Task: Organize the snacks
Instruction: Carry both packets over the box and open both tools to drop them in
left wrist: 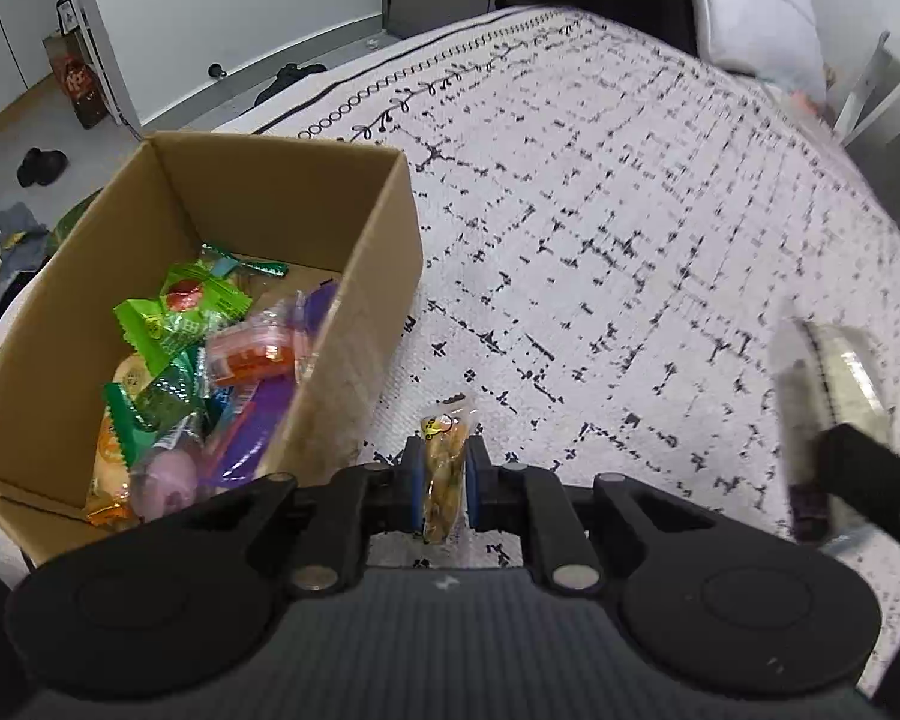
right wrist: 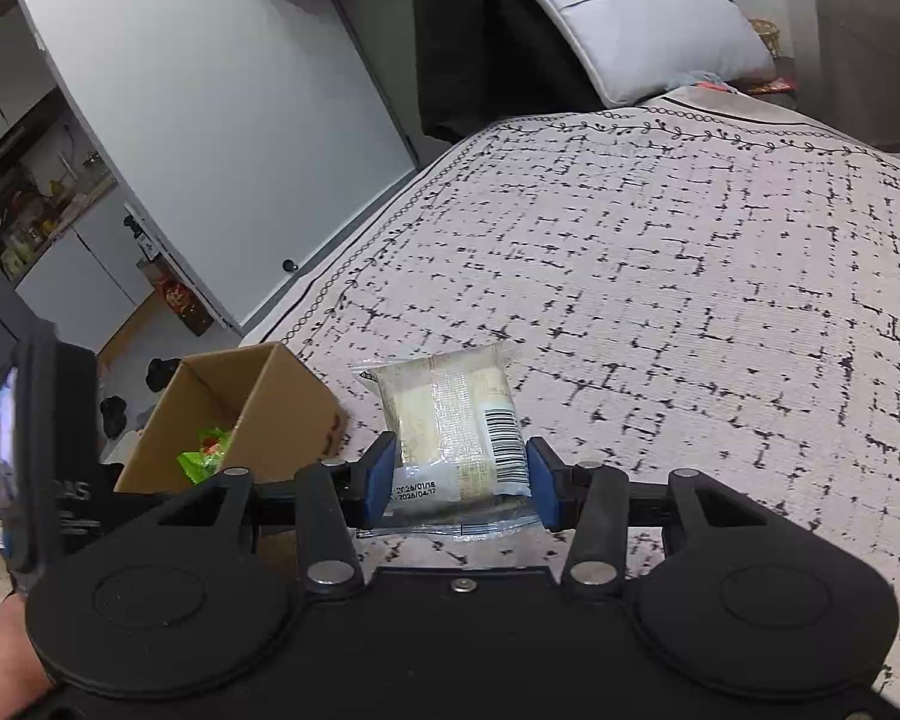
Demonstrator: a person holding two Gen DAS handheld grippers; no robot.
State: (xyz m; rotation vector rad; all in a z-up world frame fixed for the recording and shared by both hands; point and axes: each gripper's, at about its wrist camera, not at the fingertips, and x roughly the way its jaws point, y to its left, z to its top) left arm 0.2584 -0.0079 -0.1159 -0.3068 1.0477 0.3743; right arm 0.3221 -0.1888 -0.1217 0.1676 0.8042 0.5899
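on the patterned bed cover [right wrist: 660,276]: both grippers are loaded, each with one wrapped snack, and the cardboard box [left wrist: 354,312] stands on the left part of the cover.
left gripper [left wrist: 445,480]: clamped on a narrow yellow snack packet [left wrist: 444,462], blue pads pressing its two flat sides; the packet is held clear of the cover, just right of the box wall.
right gripper [right wrist: 457,480]: closed across a pale square snack pack [right wrist: 450,414], barcode side up, pads on its left and right edges near the rear seal.
box contents: green, orange and purple wrapped snacks [left wrist: 198,372] lie piled loosely inside; the far half of the floor is bare.
handling, narrow packet: judged light and soft, film wrap likely slippery; contents look crushable, so a mid-body hold with mild pressure suits it.
handling, square pack: judged light, slightly cushioned, film crinkly; hold by the body, not the seal flap, which would slide.
orientation, narrow packet: long axis runs forward along the fingers, crimped end pointing away.
orientation, square pack: nearly square, lying flat, projecting forward beyond the fingertips; printed date end nearest the camera.
stage: judged mid-task, both items awaiting placement in the box.
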